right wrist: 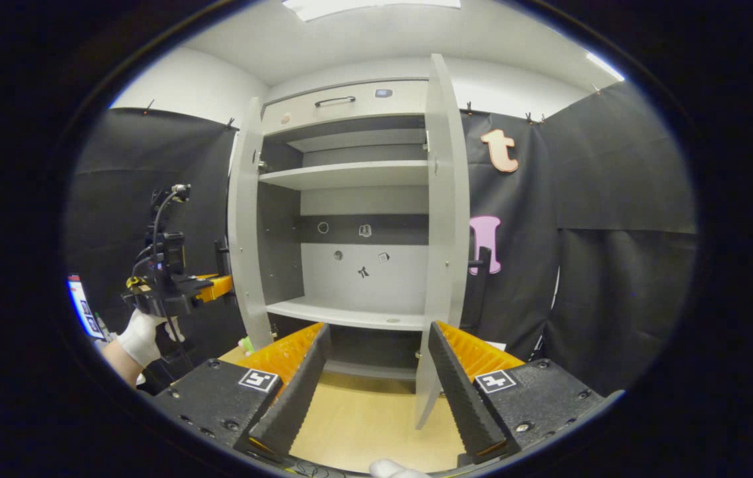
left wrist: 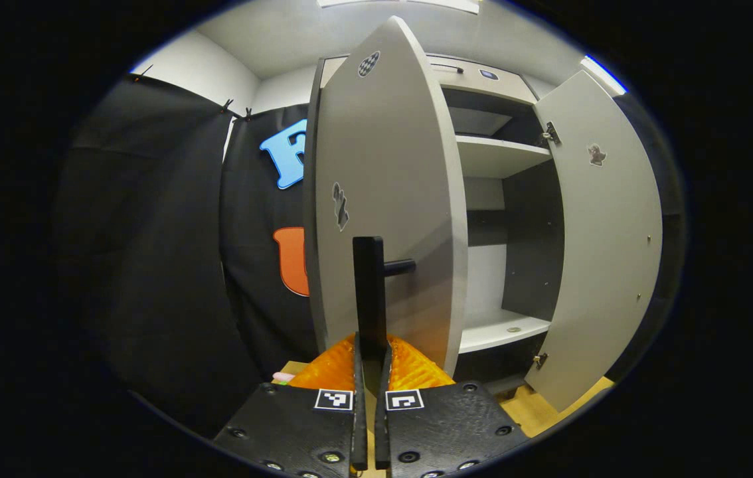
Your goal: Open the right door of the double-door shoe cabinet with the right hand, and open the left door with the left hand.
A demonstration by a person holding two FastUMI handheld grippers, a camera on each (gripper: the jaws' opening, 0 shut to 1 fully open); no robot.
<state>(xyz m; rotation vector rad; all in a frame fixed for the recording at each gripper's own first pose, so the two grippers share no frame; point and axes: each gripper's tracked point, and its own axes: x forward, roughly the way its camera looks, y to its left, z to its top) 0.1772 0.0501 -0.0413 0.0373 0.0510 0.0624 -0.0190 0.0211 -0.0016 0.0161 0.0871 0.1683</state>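
The grey shoe cabinet (right wrist: 350, 176) stands with both doors swung out. Its left door (left wrist: 383, 199) fills the middle of the left gripper view, and my left gripper (left wrist: 372, 345) is shut on that door's black bar handle (left wrist: 370, 285). The right door (left wrist: 605, 232) hangs wide open beyond. In the right gripper view the right door (right wrist: 446, 219) is edge-on, its black handle (right wrist: 481, 279) on the far side. My right gripper (right wrist: 376, 372) is open, in front of the cabinet, holding nothing. A gloved hand (right wrist: 141, 335) holds the left gripper (right wrist: 207, 287) at the left door (right wrist: 246, 226).
Bare shelves (right wrist: 350, 312) show inside the cabinet, and a drawer with a handle (right wrist: 334, 101) runs across the top. Light wooden floor (right wrist: 363, 418) lies below the doors. Black cloth walls (right wrist: 615, 252) close in on both sides. A small screen (right wrist: 81, 305) stands at the far left.
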